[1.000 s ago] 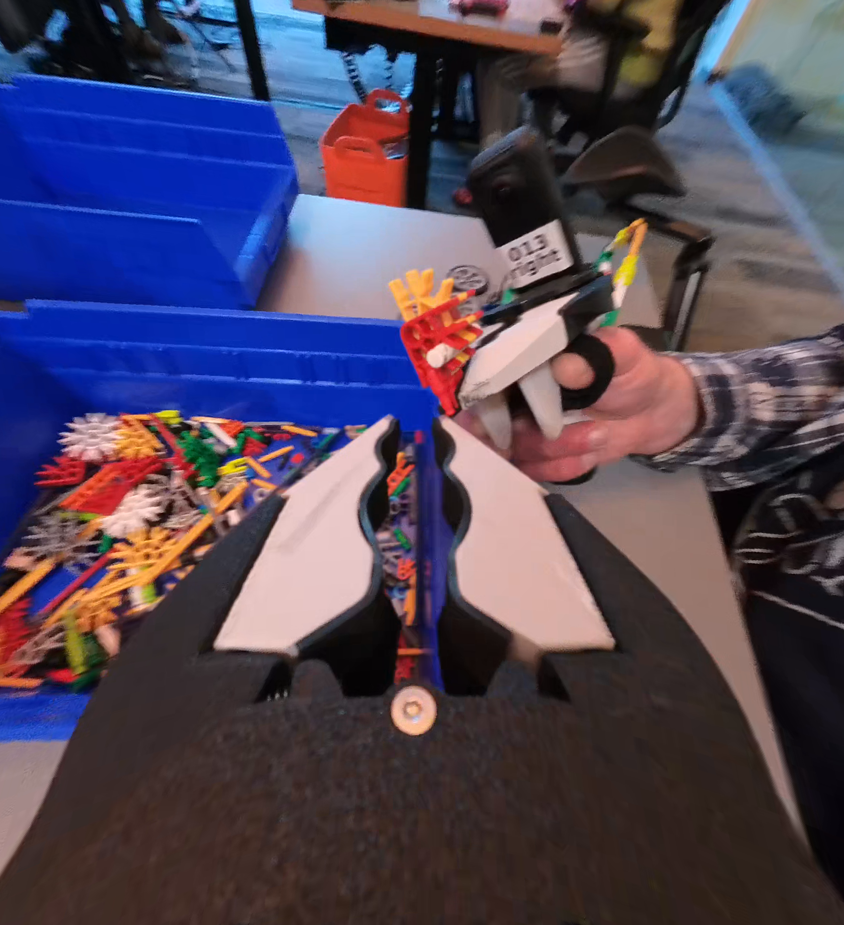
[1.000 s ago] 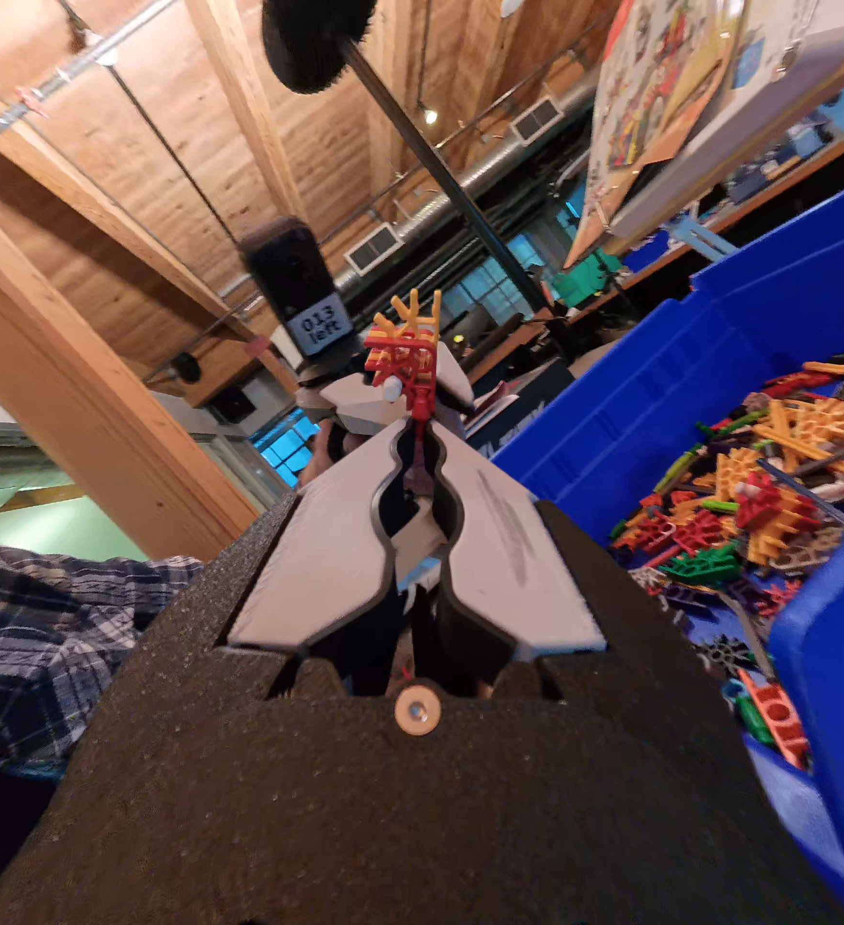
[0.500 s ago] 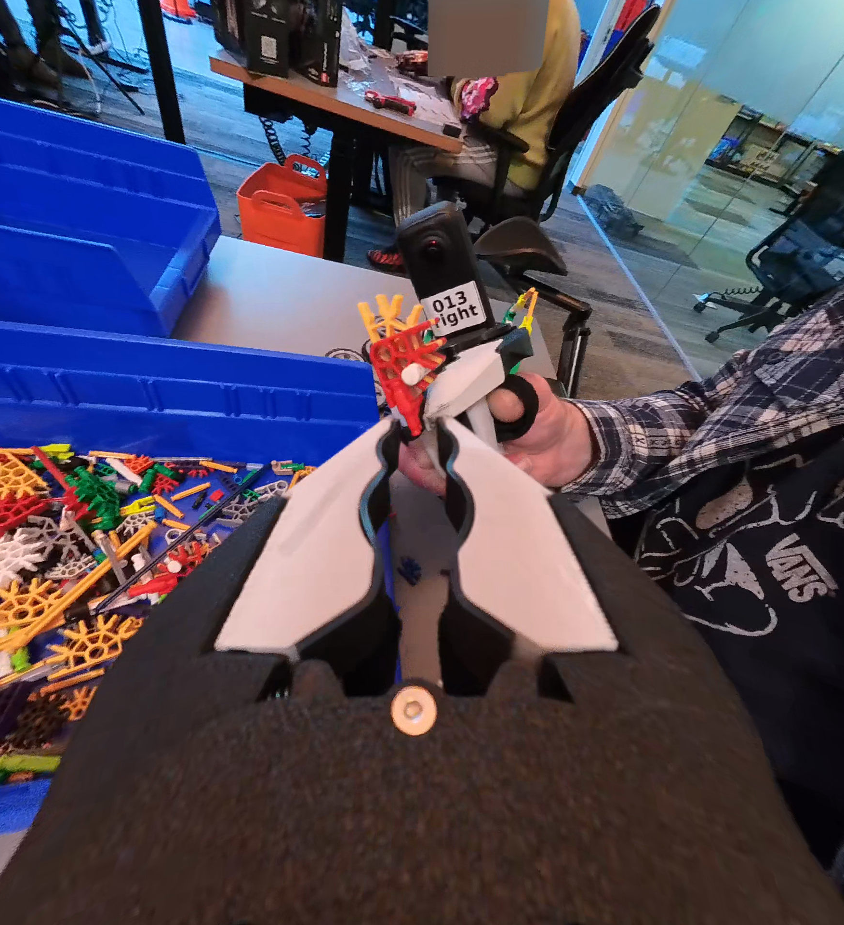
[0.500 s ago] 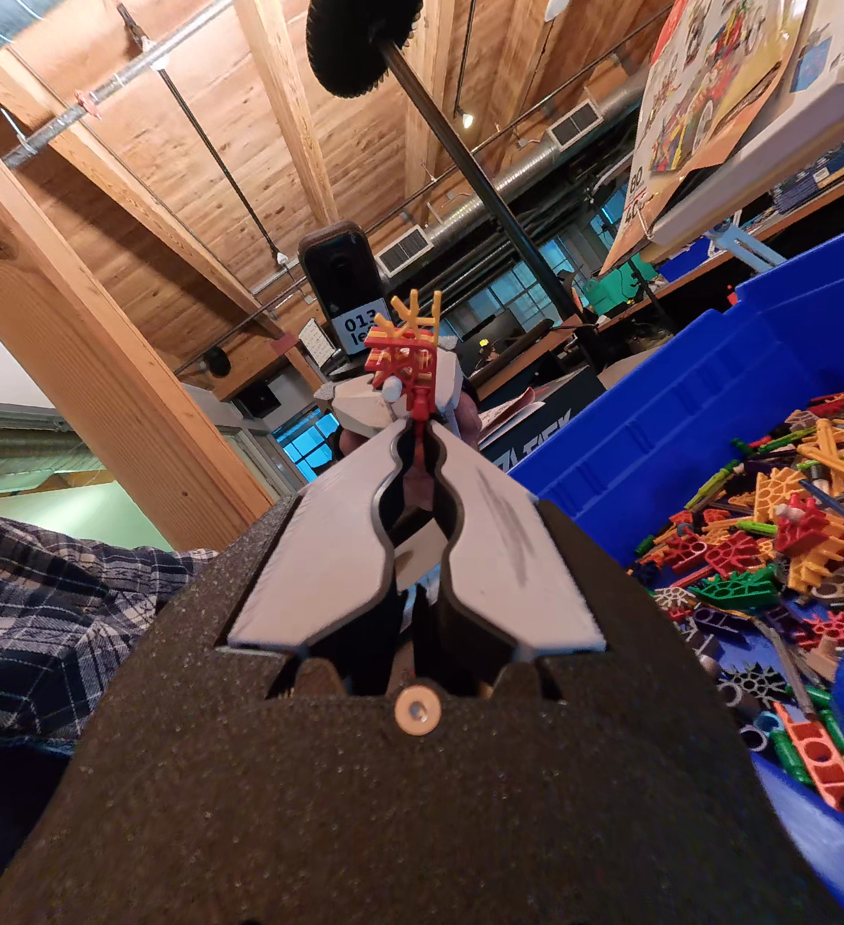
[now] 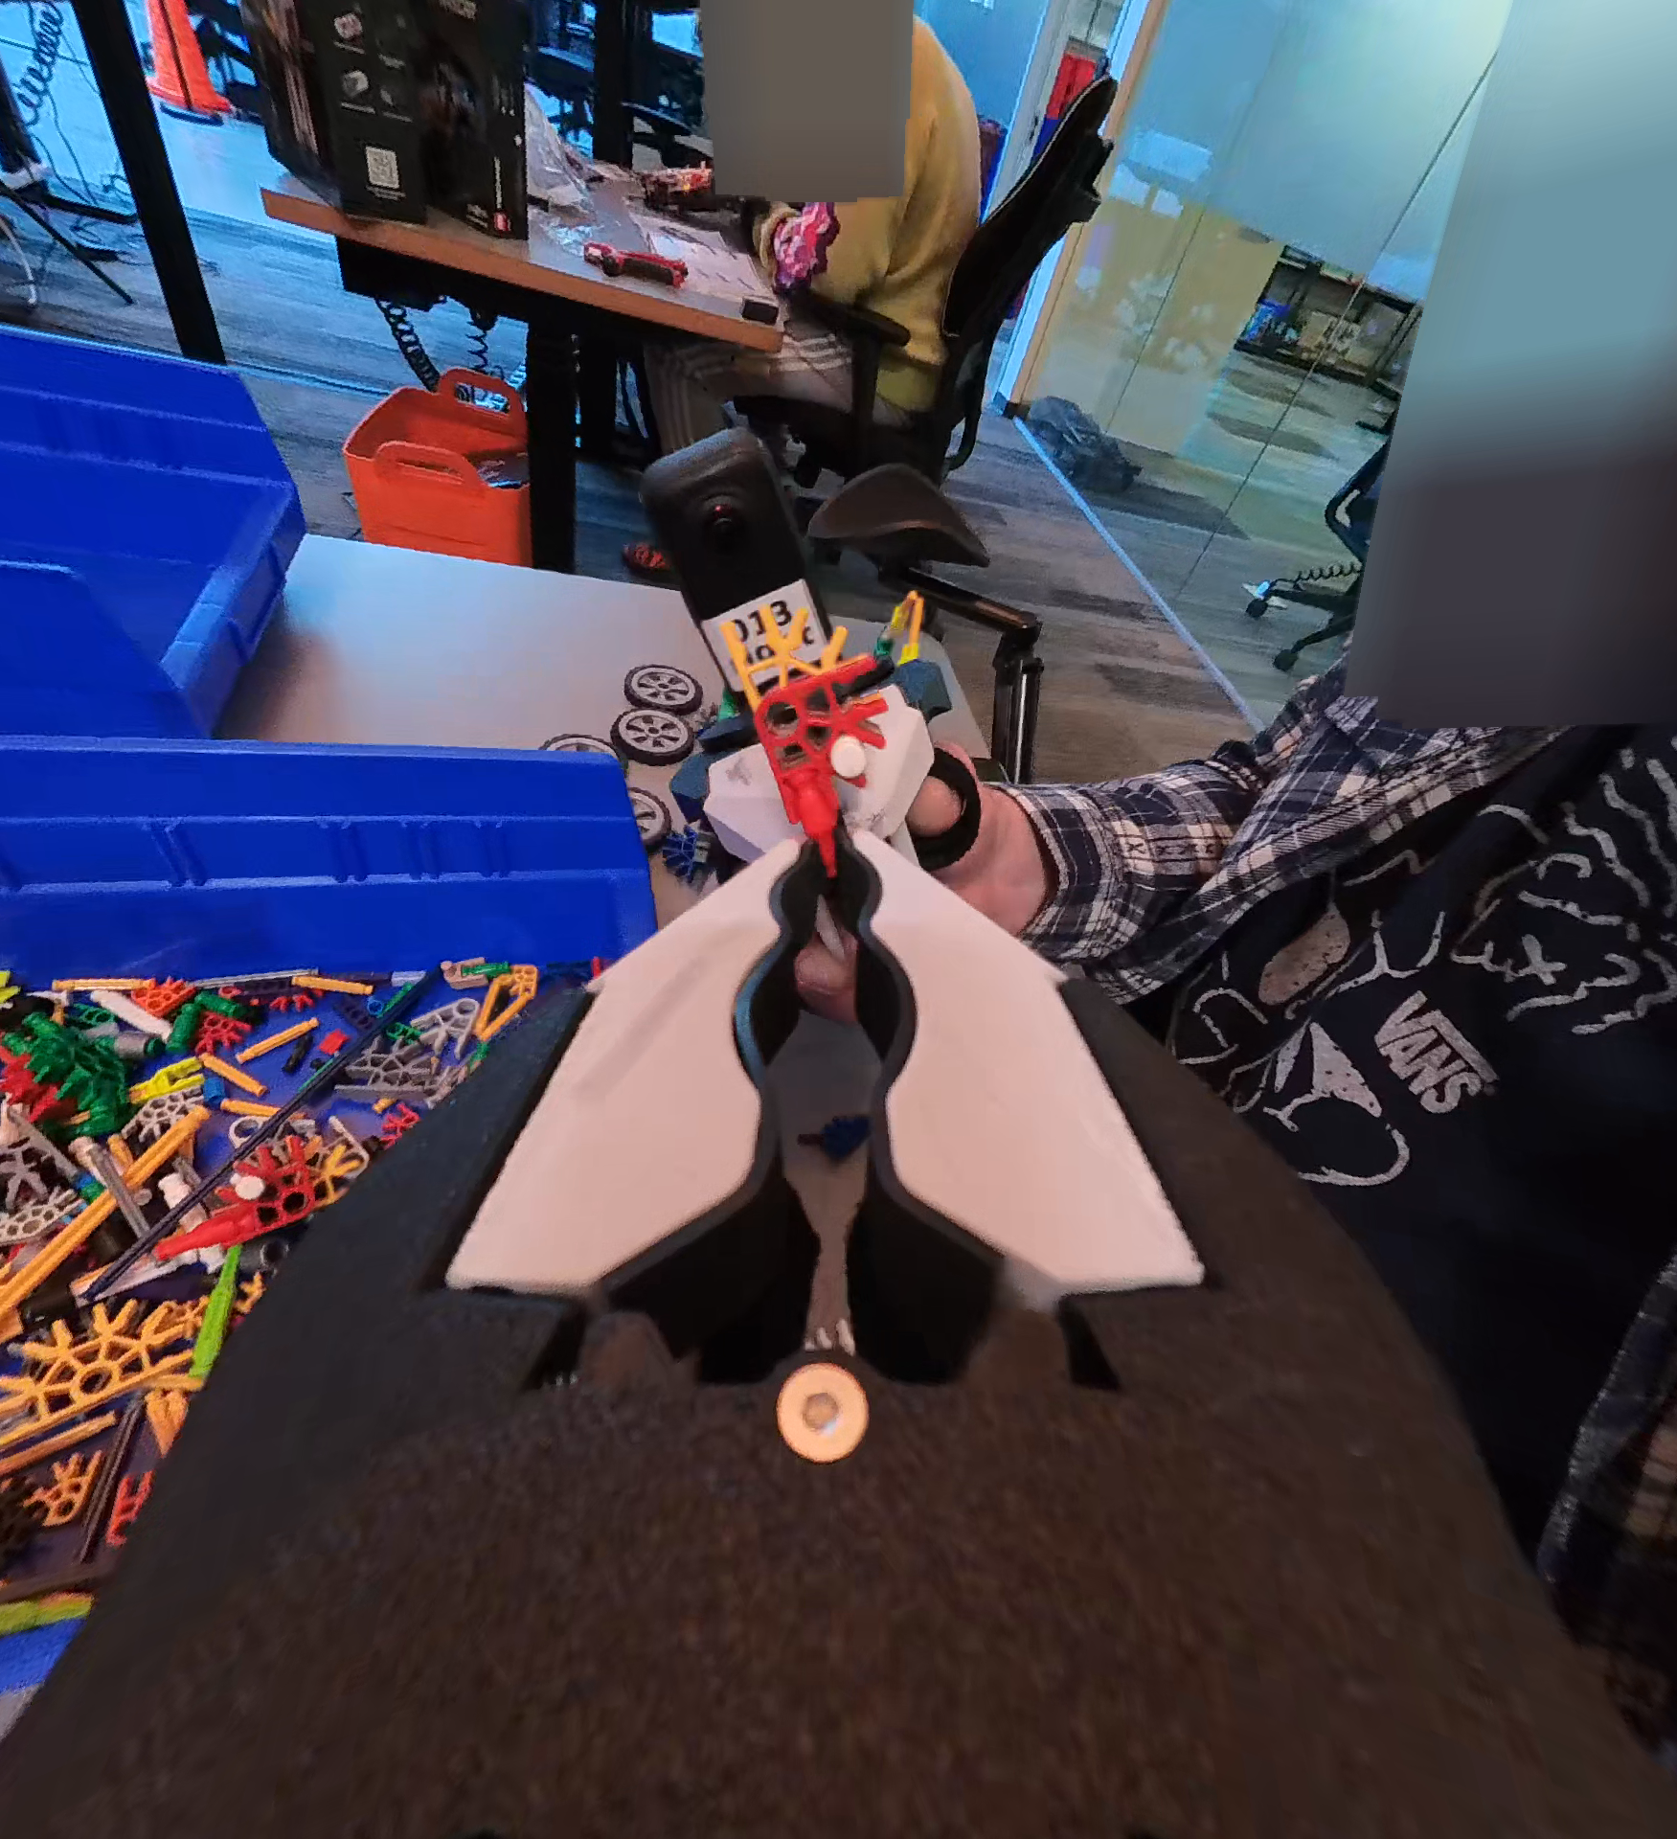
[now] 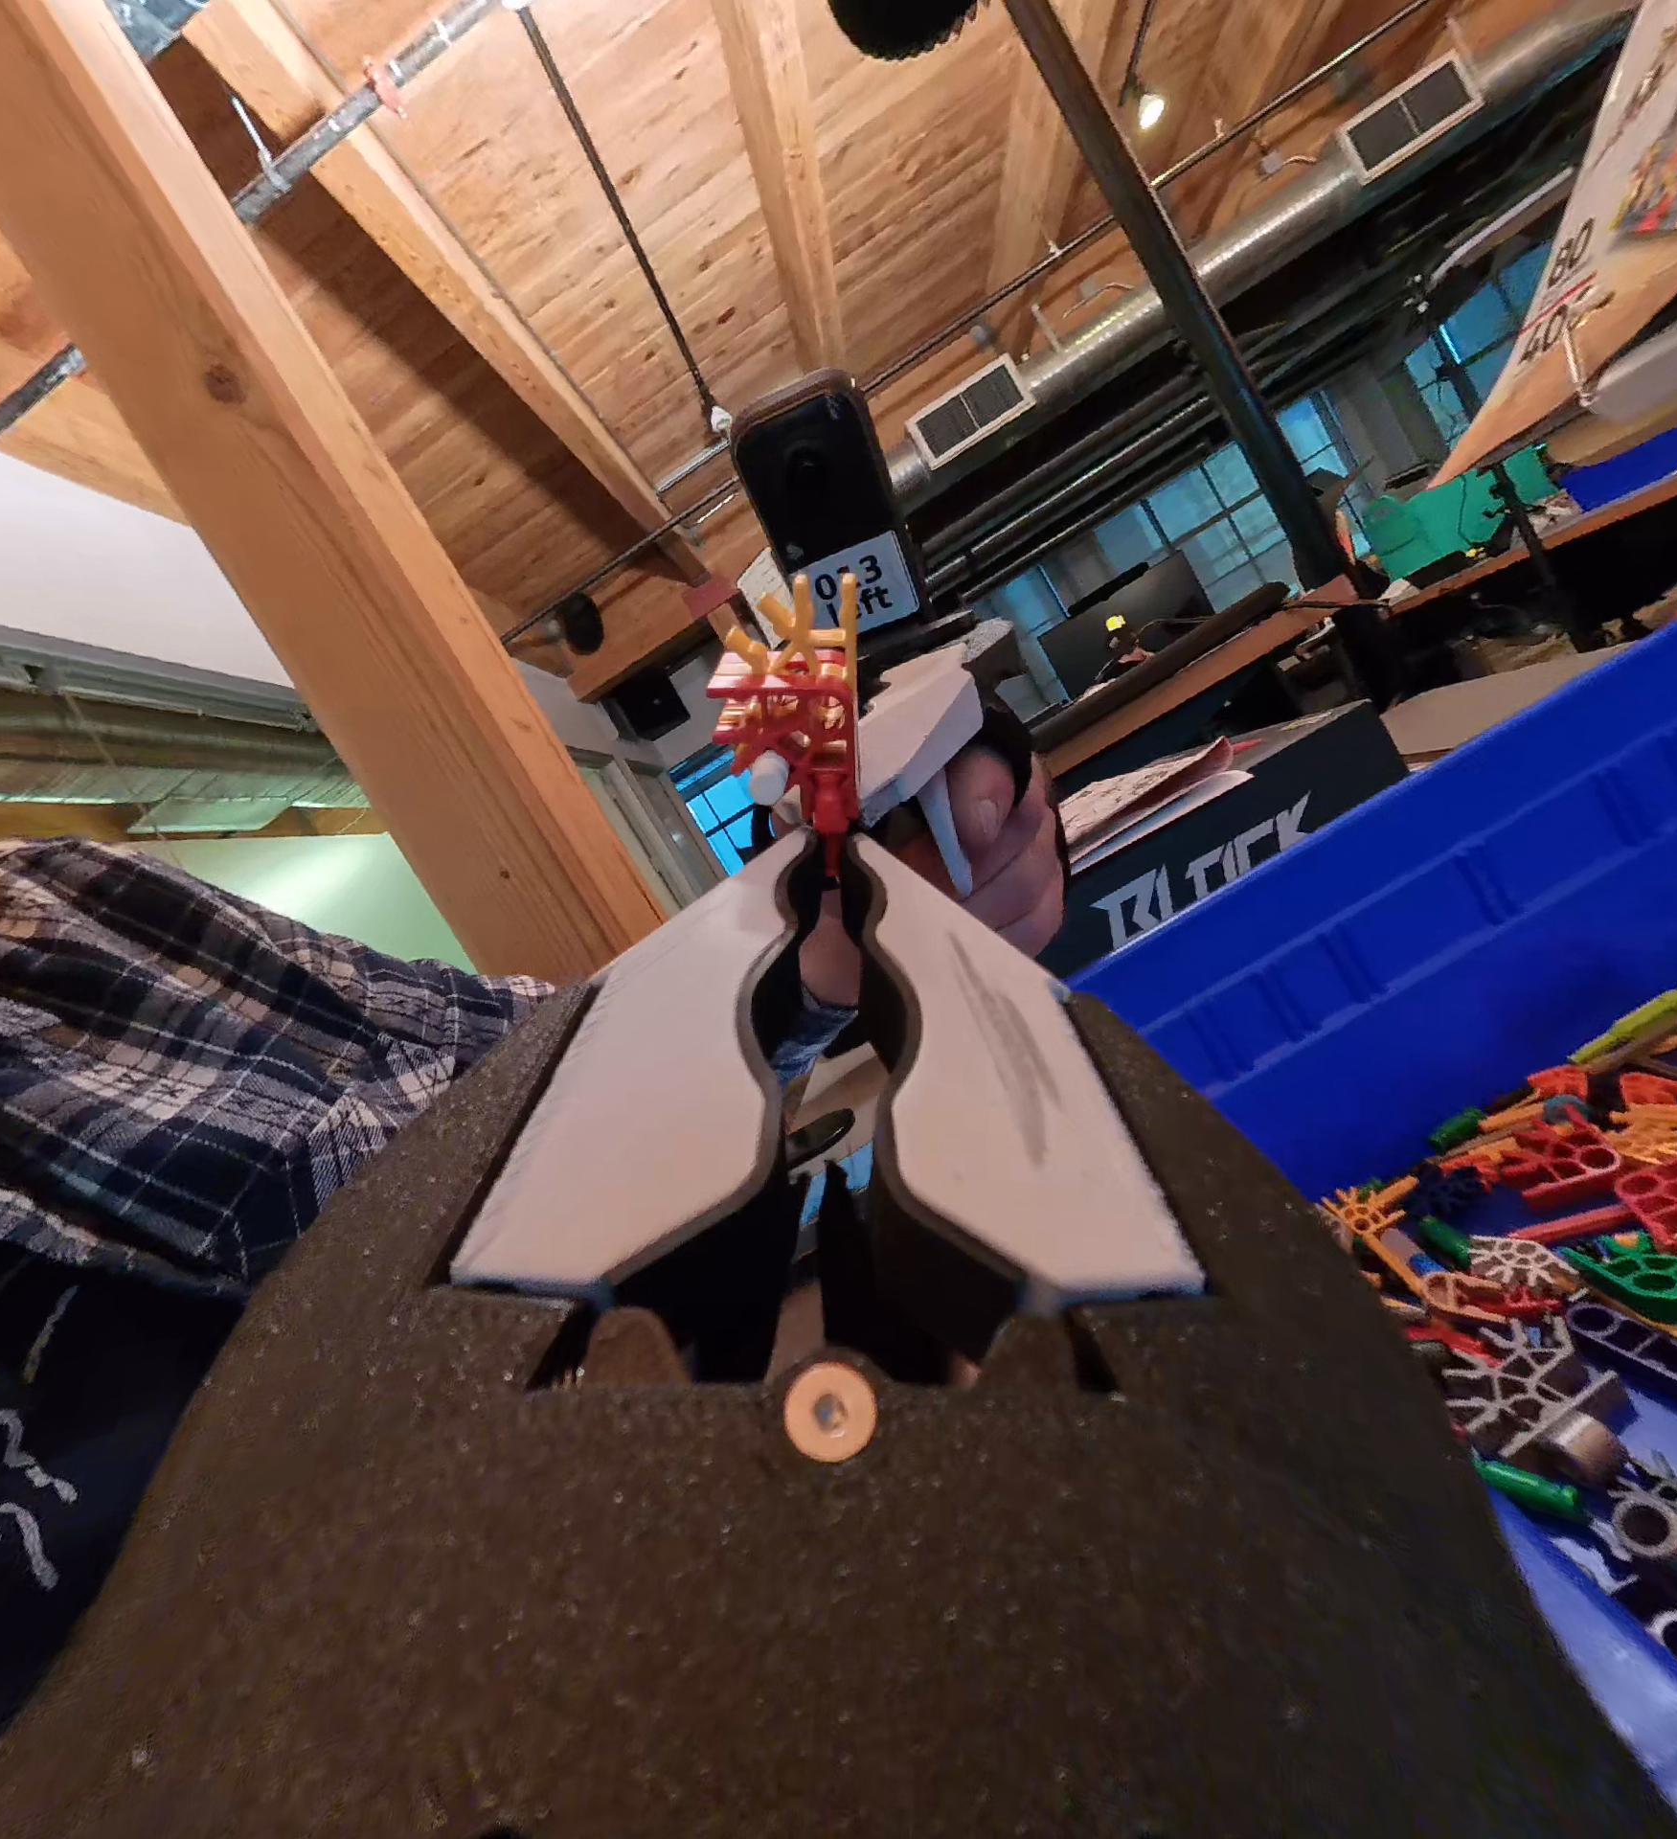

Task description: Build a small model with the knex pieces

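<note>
pinching the same small red-and-yellow connector cluster (image 5: pixel 811 731) by its red stem above the counter (image 5: pixel 456 637), left claw (image 5: pixel 829 866) and right claw (image 6: pixel 829 846), both clamped together, risk snapping it apart or dropping it.

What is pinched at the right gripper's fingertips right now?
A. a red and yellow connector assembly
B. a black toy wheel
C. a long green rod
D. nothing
A: the right gripper is closed on the red stem of the red and yellow connector assembly, held up in the air.
</note>
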Demonstrator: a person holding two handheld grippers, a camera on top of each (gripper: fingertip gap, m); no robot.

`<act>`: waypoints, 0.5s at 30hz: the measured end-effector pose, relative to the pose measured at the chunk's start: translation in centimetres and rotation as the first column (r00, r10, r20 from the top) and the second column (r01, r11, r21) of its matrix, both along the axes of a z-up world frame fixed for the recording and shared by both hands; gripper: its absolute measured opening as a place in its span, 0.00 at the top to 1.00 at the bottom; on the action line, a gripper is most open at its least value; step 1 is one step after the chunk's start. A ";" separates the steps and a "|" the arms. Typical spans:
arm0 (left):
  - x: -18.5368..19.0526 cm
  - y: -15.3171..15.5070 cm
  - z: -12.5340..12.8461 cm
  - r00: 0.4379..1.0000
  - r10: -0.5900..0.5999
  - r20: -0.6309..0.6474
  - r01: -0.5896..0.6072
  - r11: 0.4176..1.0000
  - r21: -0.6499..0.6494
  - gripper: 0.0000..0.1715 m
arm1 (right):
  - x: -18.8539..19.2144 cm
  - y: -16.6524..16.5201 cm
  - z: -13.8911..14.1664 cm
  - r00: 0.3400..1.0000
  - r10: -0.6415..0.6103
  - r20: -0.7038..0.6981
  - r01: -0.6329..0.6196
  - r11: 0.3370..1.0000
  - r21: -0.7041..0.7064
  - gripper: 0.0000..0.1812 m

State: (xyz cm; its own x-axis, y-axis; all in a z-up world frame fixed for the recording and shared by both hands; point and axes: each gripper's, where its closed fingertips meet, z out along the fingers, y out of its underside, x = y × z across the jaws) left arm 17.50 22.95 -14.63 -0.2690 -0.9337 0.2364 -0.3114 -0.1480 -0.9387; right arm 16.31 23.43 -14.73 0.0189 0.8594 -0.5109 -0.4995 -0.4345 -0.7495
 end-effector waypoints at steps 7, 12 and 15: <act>-0.1 1.0 -0.9 0.992 0.115 -0.053 -0.111 0.991 0.075 1.00 | -0.1 0.9 -0.8 0.993 -0.084 0.082 0.084 0.996 0.011 1.00; 0.0 2.2 -1.9 0.972 0.200 -0.123 -0.179 0.970 0.166 1.00 | 0.0 2.0 -1.7 0.972 -0.174 0.160 0.174 0.985 0.015 1.00; 0.1 3.1 -2.7 0.952 0.259 -0.160 -0.219 0.948 0.232 1.00 | 0.2 2.9 -2.5 0.949 -0.233 0.211 0.238 0.971 0.003 1.00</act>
